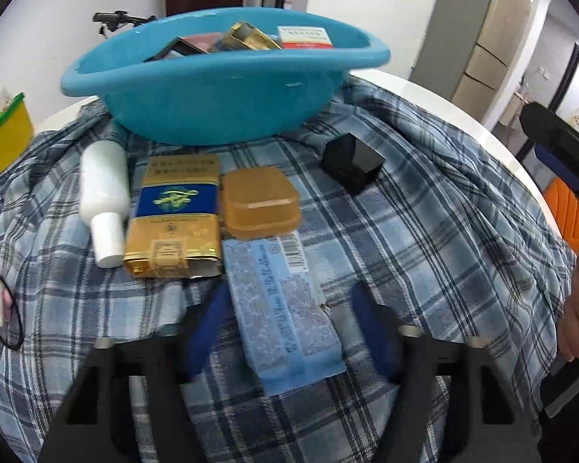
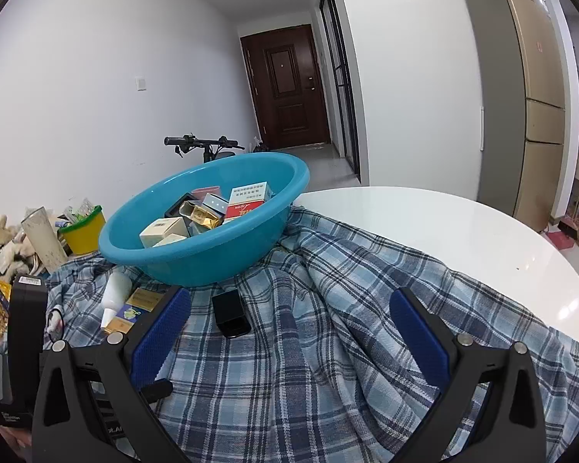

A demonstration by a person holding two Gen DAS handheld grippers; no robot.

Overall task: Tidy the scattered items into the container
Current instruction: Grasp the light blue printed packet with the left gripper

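Observation:
A blue basin [image 1: 220, 92] stands on a plaid cloth and holds several boxes; it also shows in the right wrist view [image 2: 197, 254]. In front of it lie a white bottle [image 1: 104, 193], a gold and blue pack [image 1: 177, 216], an amber plastic case [image 1: 260, 200], a black box [image 1: 353, 166] and a light blue box [image 1: 285, 308]. My left gripper [image 1: 293, 328] is open, its fingers on either side of the light blue box. My right gripper [image 2: 289, 332] is open and empty above the cloth, with the black box [image 2: 231, 314] just ahead of its left finger.
A hair tie with a white charm [image 1: 0, 305] lies at the cloth's left edge. A yellow bin [image 2: 83, 229] and clutter stand left of the table. The white round table [image 2: 444, 231] shows bare beyond the cloth. The right gripper's body [image 1: 563, 154] stands at the right.

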